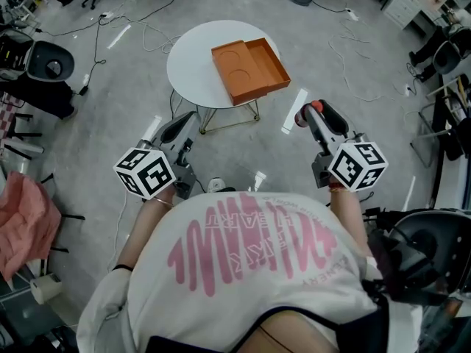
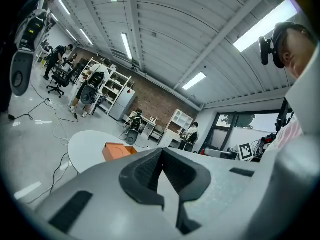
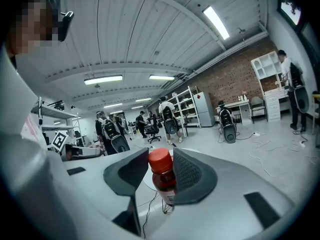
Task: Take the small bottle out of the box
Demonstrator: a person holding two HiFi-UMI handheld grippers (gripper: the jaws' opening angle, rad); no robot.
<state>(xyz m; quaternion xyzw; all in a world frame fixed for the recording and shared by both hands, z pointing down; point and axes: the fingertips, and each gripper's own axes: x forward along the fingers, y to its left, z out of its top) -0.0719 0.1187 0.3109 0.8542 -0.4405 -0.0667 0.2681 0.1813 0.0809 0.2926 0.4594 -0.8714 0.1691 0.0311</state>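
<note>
The orange box [image 1: 249, 69] lies open and empty on the round white table [image 1: 193, 65], its lid folded out beside it. Seen from the left gripper view, the box [image 2: 116, 150] and the table [image 2: 87, 146] sit low at the left. The small bottle [image 3: 162, 176], dark with a red cap, stands upright between the jaws of my right gripper [image 3: 161, 170], which is shut on it. In the head view this gripper [image 1: 305, 113] holds the bottle [image 1: 301, 116] in the air, right of the table and clear of the box. My left gripper [image 1: 190, 121] hovers near the table's front edge, shut and empty.
Cables trail over the grey floor around the table. Office chairs and a black machine [image 1: 45, 63] stand at the left, with a pink cloth [image 1: 26, 219] nearer. White strips [image 1: 294, 110] lie on the floor. People and shelves fill the far room.
</note>
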